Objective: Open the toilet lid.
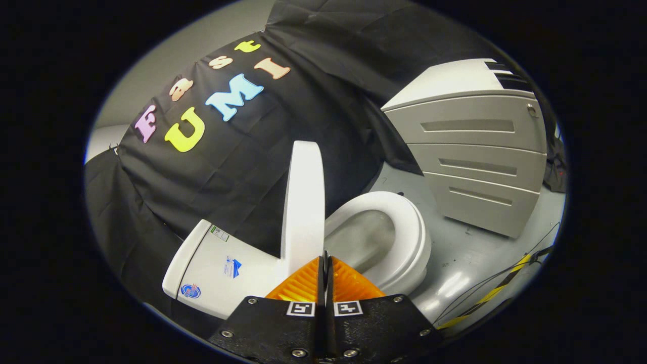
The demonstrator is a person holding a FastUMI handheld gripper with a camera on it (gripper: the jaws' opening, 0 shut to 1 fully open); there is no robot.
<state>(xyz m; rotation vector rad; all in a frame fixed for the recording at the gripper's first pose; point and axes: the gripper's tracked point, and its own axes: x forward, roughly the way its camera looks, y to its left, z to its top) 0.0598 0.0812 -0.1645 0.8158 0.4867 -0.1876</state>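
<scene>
Two fingers (326, 263) were clenched at lower centre, grasping nothing; lid (303, 202) stood upright, seat (404, 222) exposed.

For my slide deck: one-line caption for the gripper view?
Toilet lid raised upright, bowl exposed, closed gripper just before it.

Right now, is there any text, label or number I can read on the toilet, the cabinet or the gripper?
Toilet tank: three stickers, too small to read.
Drawer cabinet: no text.
Gripper, fingers shut by the raised lid: square markers, no words.
</scene>
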